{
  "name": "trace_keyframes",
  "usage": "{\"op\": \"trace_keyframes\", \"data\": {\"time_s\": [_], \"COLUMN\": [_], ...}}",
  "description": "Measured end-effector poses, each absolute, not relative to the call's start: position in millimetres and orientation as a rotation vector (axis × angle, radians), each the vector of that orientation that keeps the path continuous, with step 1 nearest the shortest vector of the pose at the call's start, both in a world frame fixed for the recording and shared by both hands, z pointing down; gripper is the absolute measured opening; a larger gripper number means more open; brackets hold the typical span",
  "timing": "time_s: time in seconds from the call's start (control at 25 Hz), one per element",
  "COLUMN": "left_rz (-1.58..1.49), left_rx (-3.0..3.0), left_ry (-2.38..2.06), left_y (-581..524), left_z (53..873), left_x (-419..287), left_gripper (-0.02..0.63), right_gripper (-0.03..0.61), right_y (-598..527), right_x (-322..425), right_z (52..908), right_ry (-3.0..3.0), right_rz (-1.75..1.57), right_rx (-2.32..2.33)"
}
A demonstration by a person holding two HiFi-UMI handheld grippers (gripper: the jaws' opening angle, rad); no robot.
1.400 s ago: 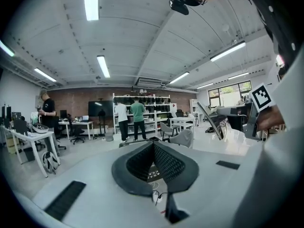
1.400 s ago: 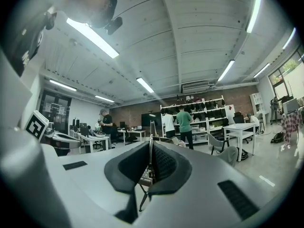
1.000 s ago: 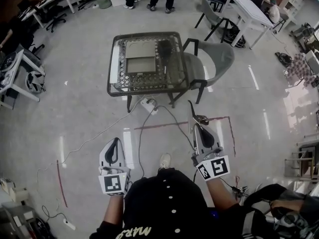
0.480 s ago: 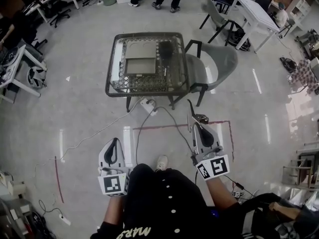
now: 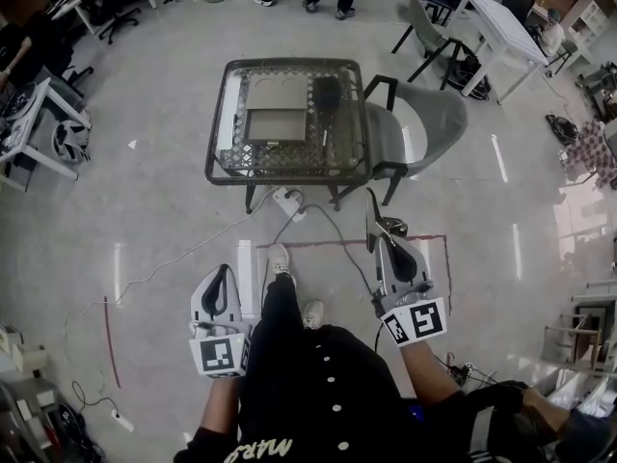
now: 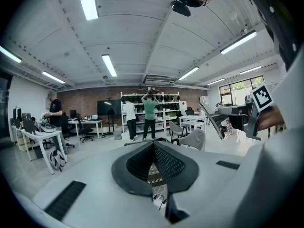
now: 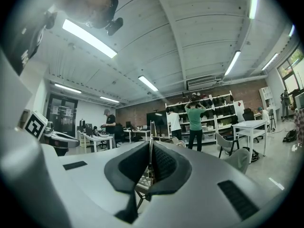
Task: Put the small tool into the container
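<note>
Table (image 5: pixel 289 159) w/ grey container (image 5: pixel 273 123) stays well ahead of both grippers. Leg (image 5: pixel 280 307) has swung fwd betw. them. Left gripper (image 5: pixel 225 272) clenched, empty. Right gripper (image 5: pixel 384 247) clamps small tool (image 5: pixel 370 215), which points fwd; its shape is hard to make out.

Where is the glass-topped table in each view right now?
Head view: table upper centre, ahead of the person.
Left gripper view: table lower centre, only a lattice strip showing behind the jaws.
Right gripper view: table lower centre, likewise mostly hidden by the jaws.
Shared landmark: grey chair at the table's right.
</note>
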State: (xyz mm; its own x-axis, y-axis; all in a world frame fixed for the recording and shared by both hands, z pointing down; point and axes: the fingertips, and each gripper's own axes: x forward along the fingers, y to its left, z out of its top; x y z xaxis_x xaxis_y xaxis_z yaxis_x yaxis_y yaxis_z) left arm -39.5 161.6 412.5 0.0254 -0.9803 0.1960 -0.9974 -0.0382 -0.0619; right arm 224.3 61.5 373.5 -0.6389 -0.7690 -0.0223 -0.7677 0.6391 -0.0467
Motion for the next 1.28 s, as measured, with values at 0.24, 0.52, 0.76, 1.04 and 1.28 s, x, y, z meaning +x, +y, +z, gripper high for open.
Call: {"op": "trace_keyframes", "data": {"time_s": [0.24,0.52,0.76,1.04,1.28], "left_rz": [0.283,0.26,0.251,0.255,0.181], "left_rx": [2.213,2.21,2.22,2.233,2.249], "left_ry": [-2.104,-2.112,-2.114,-2.109,-2.107], "left_y": [123,62,6,-54,-99], "left_z": [410,405,400,395,386], "left_x": [-52,-78,-104,-139,-165], "left_gripper": [0.026,0.025,0.025,0.025,0.025], "right_gripper": [0.015,0.015,0.015,0.015,0.015], "right_y": [29,-27,-81,-140,-182], "right_x": [208,186,158,124,95], "right_z": [374,369,361,351,349], "right_ry": [2.808,2.806,2.804,2.787,2.776], "right_rz": [-0.038,-0.024,-0.01,0.011,0.023], "right_rx": [-1.318,-1.329,-1.326,-1.338,-1.348]}}
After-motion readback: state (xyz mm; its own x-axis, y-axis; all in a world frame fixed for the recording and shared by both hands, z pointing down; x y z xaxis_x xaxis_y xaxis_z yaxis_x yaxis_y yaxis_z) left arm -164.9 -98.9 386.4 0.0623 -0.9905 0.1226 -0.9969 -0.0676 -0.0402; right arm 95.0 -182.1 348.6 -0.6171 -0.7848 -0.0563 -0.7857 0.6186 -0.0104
